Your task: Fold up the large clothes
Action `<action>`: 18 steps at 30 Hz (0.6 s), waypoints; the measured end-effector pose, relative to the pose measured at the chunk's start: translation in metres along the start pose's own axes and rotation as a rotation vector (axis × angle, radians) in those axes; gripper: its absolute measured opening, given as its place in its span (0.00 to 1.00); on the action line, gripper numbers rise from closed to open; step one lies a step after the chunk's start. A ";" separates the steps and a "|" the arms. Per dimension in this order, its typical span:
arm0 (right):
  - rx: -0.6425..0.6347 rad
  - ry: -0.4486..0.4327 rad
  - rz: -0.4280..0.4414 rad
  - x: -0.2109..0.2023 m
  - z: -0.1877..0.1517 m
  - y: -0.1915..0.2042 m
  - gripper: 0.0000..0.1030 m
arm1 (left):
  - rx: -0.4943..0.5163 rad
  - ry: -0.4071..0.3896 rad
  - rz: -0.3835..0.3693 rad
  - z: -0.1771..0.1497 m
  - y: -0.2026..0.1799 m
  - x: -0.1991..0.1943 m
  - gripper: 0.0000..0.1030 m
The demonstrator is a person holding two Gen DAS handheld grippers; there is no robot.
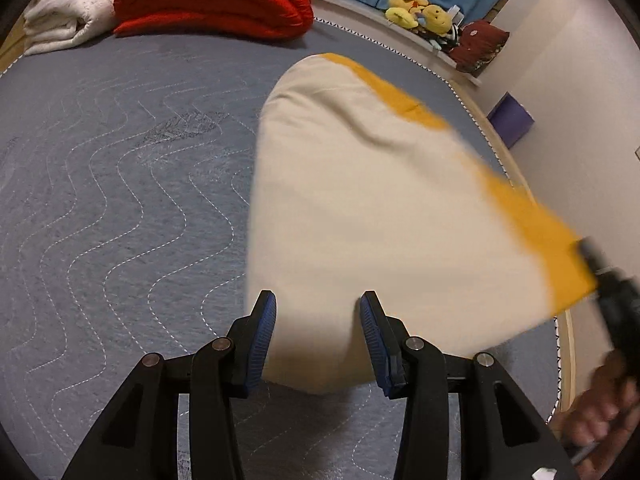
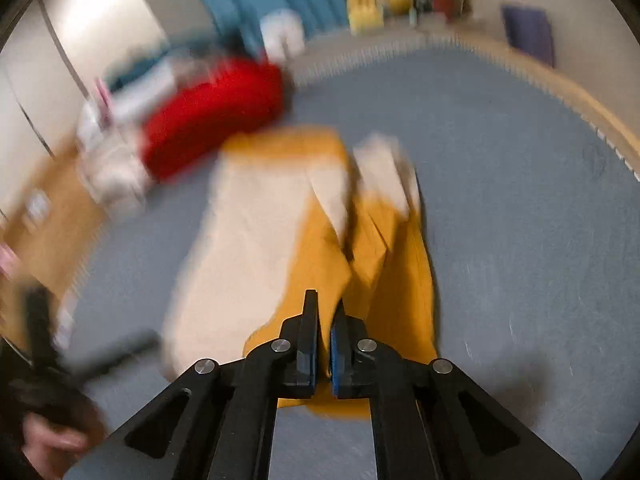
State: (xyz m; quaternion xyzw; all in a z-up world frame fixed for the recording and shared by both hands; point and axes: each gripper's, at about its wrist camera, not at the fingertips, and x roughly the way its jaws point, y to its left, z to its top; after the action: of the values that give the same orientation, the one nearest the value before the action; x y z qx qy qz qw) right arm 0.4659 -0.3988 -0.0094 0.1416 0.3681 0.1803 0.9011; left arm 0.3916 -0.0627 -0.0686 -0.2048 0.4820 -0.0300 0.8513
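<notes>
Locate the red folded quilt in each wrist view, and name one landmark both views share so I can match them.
Left wrist view: the red folded quilt lies at the top left, on the far side of the grey quilted mat, beside a white folded blanket.
Right wrist view: it shows blurred, upper left of centre, beyond the cream and yellow garment.
Shared landmark: the yellow plush toys near the blue curtain.

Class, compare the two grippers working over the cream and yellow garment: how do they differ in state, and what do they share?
The left gripper is open, cream fabric showing between its spread fingers; the right gripper is shut. The left grips nothing; the right pinches the garment at its yellow edge. Both have black arms with blue pads.
</notes>
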 end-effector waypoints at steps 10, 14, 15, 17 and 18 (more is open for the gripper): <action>0.312 0.265 -0.312 0.044 -0.043 -0.102 0.00 | 0.088 0.098 0.046 -0.010 -0.011 0.024 0.41; 0.254 0.269 -0.428 0.040 -0.038 -0.106 0.00 | 0.158 0.139 0.088 -0.019 -0.007 0.037 0.42; 0.301 0.282 -0.401 0.042 -0.039 -0.112 0.00 | 0.165 0.137 0.092 -0.020 -0.007 0.036 0.42; 0.353 0.248 -0.328 0.039 -0.038 -0.119 0.00 | 0.167 0.138 0.081 -0.022 -0.008 0.034 0.43; 0.335 0.218 -0.299 0.035 -0.033 -0.114 0.00 | 0.168 0.141 0.076 -0.022 -0.008 0.033 0.43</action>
State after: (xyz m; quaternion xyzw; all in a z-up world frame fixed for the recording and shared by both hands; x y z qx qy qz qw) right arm 0.4908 -0.4823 -0.0977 0.2125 0.5049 -0.0042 0.8366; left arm 0.3925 -0.0851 -0.1021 -0.1116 0.5438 -0.0524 0.8301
